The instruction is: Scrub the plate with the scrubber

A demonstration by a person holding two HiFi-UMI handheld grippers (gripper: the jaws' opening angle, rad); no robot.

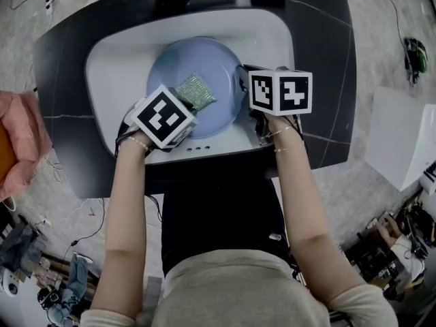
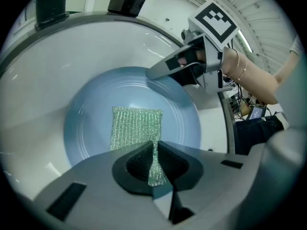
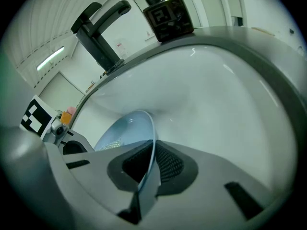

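Note:
A pale blue plate (image 1: 197,90) lies in the white sink (image 1: 119,53). On it rests a green mesh scrubber (image 1: 195,91), also seen spread flat in the left gripper view (image 2: 134,126). My left gripper (image 2: 154,153) is shut on the scrubber's near corner, which runs up between the pads. My right gripper (image 3: 151,164) is shut on the plate's right rim (image 3: 144,126), which stands edge-on between its pads. In the head view the right gripper (image 1: 244,80) holds the plate's right edge, and the left gripper (image 1: 178,104) sits at the plate's near left.
A black faucet (image 3: 98,37) and a dark soap bottle (image 3: 168,16) stand at the sink's far rim. The sink is set in a dark counter (image 1: 327,60). A pink cloth (image 1: 24,138) lies at the left, white sheets (image 1: 402,138) on the floor at the right.

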